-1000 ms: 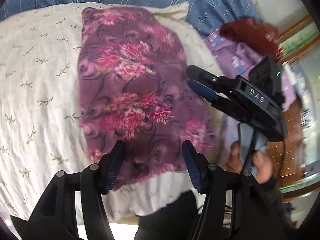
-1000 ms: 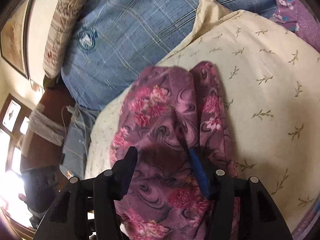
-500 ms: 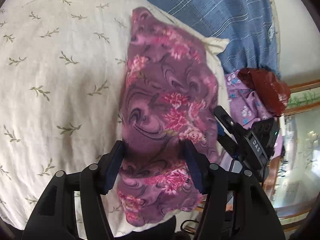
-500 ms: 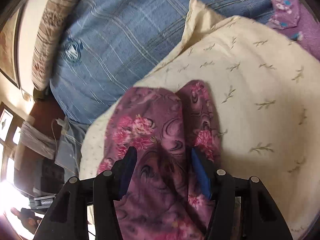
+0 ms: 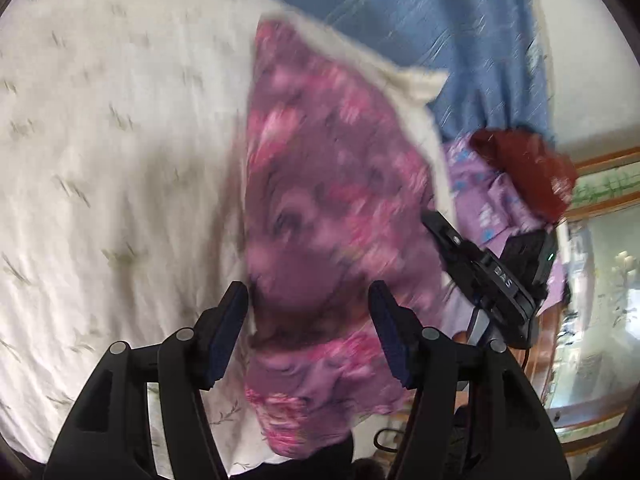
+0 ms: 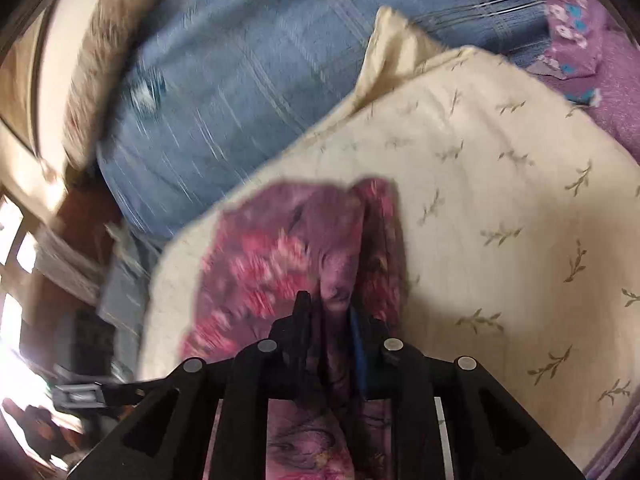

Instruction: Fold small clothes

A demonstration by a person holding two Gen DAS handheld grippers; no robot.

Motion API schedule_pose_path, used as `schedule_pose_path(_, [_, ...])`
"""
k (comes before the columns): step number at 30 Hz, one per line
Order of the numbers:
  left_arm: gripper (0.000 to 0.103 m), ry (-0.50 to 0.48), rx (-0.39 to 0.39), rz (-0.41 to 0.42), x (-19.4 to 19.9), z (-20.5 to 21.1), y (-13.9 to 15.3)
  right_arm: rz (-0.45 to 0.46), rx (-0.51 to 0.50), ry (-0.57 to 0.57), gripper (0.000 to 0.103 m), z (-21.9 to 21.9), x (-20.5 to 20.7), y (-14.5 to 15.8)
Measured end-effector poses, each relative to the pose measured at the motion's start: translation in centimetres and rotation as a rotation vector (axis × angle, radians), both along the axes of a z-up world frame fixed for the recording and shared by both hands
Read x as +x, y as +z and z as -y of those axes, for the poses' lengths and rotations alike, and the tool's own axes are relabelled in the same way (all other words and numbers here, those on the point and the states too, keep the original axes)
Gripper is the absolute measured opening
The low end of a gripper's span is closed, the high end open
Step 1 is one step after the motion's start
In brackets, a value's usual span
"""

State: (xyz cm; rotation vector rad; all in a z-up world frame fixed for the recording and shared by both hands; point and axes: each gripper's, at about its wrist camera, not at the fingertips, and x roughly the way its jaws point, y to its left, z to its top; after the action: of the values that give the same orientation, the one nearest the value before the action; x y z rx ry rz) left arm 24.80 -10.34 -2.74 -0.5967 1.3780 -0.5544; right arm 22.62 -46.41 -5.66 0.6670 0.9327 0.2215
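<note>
A purple garment with pink flowers (image 5: 328, 200) lies lengthwise on a cream leaf-print pillow (image 5: 100, 160). My left gripper (image 5: 308, 300) hovers over the garment's near end, fingers wide apart, with cloth showing between them but untouched by the pads. In the right wrist view the garment (image 6: 272, 256) has a raised fold running toward the camera. My right gripper (image 6: 328, 312) is closing its jaws on that fold, and the cloth is bunched between the pads. The right gripper's body (image 5: 480, 272) also shows at the garment's right edge in the left wrist view.
A blue plaid blanket (image 5: 440, 20) lies beyond the pillow. A lilac flowered cloth (image 5: 484, 196) and a dark red garment (image 5: 524, 164) are piled to the right of it. A wood-framed glass panel (image 5: 600, 240) stands at the far right.
My right gripper's jaws have narrowed from wide apart onto the garment's fold. My left gripper swung in over the garment's near end, then held still.
</note>
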Motion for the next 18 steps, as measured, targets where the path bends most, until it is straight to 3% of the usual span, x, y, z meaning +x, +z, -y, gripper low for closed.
schedule_pose_path(1, [0.061,0.022,-0.001,0.023,0.8,-0.5,0.7,0.020,0.041,-0.014,0.035,0.7,0.1,0.4])
schedule_pose_path(3, [0.067,0.043,0.023,0.052,2.5,-0.6,1.3,0.038,0.058,-0.059,0.043,1.5,0.6,0.9])
schedule_pose_path(5, [0.068,0.027,0.065,0.057,4.7,0.5,1.0,0.016,0.055,-0.046,0.043,1.2,2.4,0.3])
schedule_pose_path(7, [0.068,0.017,0.076,0.009,6.4,1.8,-0.5,-0.031,0.052,-0.030,0.043,0.4,3.9,-0.9])
schedule_pose_path(8, [0.067,0.018,0.073,-0.010,7.1,2.5,-1.2,-0.059,0.047,-0.012,0.041,-0.2,4.6,-1.6])
schedule_pose_path(9, [0.066,0.021,0.086,-0.011,7.3,3.1,-1.6,-0.064,0.036,0.031,0.014,-0.9,5.1,-1.9])
schedule_pose_path(10, [0.066,0.024,0.117,0.020,7.1,3.6,-1.4,-0.048,0.003,0.058,0.008,-1.5,5.2,-1.5])
schedule_pose_path(12, [0.062,0.031,0.195,0.114,6.9,4.5,-0.9,0.041,-0.068,0.049,0.008,-1.6,4.8,0.2])
schedule_pose_path(13, [0.061,0.027,0.231,0.144,7.0,5.3,-0.7,0.043,-0.069,0.035,0.008,-1.4,4.8,0.2])
schedule_pose_path(17, [0.060,0.008,0.322,0.208,6.8,7.0,-1.1,-0.085,-0.164,0.042,0.008,-1.2,5.5,-2.8])
schedule_pose_path(18, [0.060,0.010,0.335,0.220,6.9,7.2,-1.0,-0.080,-0.159,0.035,0.010,-1.1,5.2,-2.9])
